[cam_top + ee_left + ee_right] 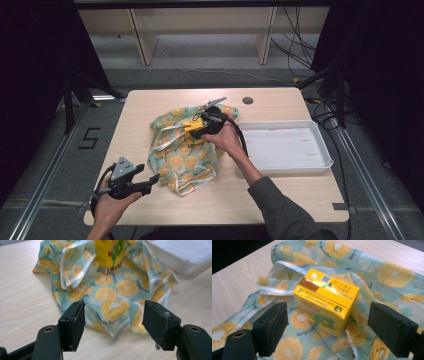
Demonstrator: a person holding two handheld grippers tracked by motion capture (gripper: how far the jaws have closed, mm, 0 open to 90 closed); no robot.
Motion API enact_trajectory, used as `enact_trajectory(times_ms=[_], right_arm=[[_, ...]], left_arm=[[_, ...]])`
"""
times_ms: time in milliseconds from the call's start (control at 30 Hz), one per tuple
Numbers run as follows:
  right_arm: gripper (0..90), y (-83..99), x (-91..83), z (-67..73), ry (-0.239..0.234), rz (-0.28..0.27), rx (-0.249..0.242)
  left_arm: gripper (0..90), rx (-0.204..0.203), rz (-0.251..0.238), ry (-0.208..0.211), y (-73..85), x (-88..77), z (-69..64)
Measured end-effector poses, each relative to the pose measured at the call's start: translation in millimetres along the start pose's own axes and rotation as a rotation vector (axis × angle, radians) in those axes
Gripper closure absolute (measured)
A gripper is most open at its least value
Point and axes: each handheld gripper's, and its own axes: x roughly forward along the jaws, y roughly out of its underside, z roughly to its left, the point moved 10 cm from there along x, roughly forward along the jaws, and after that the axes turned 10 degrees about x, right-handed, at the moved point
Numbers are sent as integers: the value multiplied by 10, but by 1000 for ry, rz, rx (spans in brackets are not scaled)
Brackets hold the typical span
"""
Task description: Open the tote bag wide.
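Both tools gape: right tool (pixel 325 322) straddles yellow carton (pixel 327 301) on fruit-print bag (pixel 187 157); left tool (pixel 113 323) nearby.

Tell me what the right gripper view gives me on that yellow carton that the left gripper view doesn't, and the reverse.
Right gripper view alone: the yellow carton's top face, with its QR code, printed date line and brown strip, framed between the open jaws of the right gripper. Left gripper view alone: the carton's lower edge meeting the cloth, the white tray's corner beside it, and the near hem of the fruit-print cloth just beyond the open left gripper. Both: the carton standing on that cloth on the wooden table.
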Motion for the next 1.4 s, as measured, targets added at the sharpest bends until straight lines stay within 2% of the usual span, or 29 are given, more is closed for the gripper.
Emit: enact_trajectory(times_ms=[133, 167, 267, 467, 700, 733, 767, 833, 867, 900, 933, 967, 1000, 1033, 1067, 1100, 1133, 1167, 1267, 1300, 1333, 1400], right_arm=[[171, 0, 46, 18, 0, 1, 18], [171, 0, 46, 18, 0, 1, 18], [170, 8, 81, 8, 11, 11, 14], [170, 10, 150, 19, 16, 13, 25], [169, -26, 254, 38, 34, -1, 29], [169, -24, 263, 47, 37, 6, 39], [163, -31, 276, 50, 37, 4, 35], [160, -45, 314, 37, 58, -10, 35], [160, -32, 314, 44, 49, 10, 38], [161, -34, 330, 47, 49, 9, 43], [161, -30, 338, 41, 54, 15, 41], [161, -32, 350, 38, 59, 15, 42], [161, -33, 360, 43, 61, 18, 52], [160, -30, 374, 49, 62, 21, 57], [161, -31, 377, 40, 65, 24, 49], [162, -46, 408, 34, 68, 9, 46], [161, -24, 395, 41, 73, 32, 67], [161, -42, 430, 34, 70, 14, 53], [160, -39, 452, 21, 84, 17, 52], [159, -34, 455, 33, 82, 23, 65], [159, -41, 476, 30, 87, 9, 62], [160, -31, 477, 25, 88, 22, 61]], left_arm=[[338, -6, 9, 2, 124, -51, -70], [338, -6, 9, 2, 124, -51, -70], [338, -14, 29, 8, 258, -62, -131], [338, -18, 43, -2, 345, -75, -161], [337, -2, 65, 6, 425, -36, -226], [337, 10, 75, 8, 444, -33, -238], [337, 58, 103, 15, 471, -47, -228], [336, 59, 109, 22, 478, -41, -247], [336, 26, 94, 18, 468, -23, -264], [336, 62, 110, 20, 480, -41, -239], [336, 65, 107, 18, 480, -40, -231], [336, 35, 98, 16, 479, -27, -245], [336, 41, 99, 16, 486, -23, -238], [336, 24, 99, 14, 494, -11, -243], [336, 24, 101, 15, 502, -8, -243], [336, 42, 121, 21, 521, -22, -233], [336, 44, 113, 18, 516, -14, -232], [336, 51, 114, 18, 516, -16, -229], [336, 51, 113, 17, 514, -16, -229], [336, 51, 113, 16, 514, -16, -228], [336, 52, 113, 16, 515, -16, -227], [336, 38, 104, 7, 511, -5, -226]])
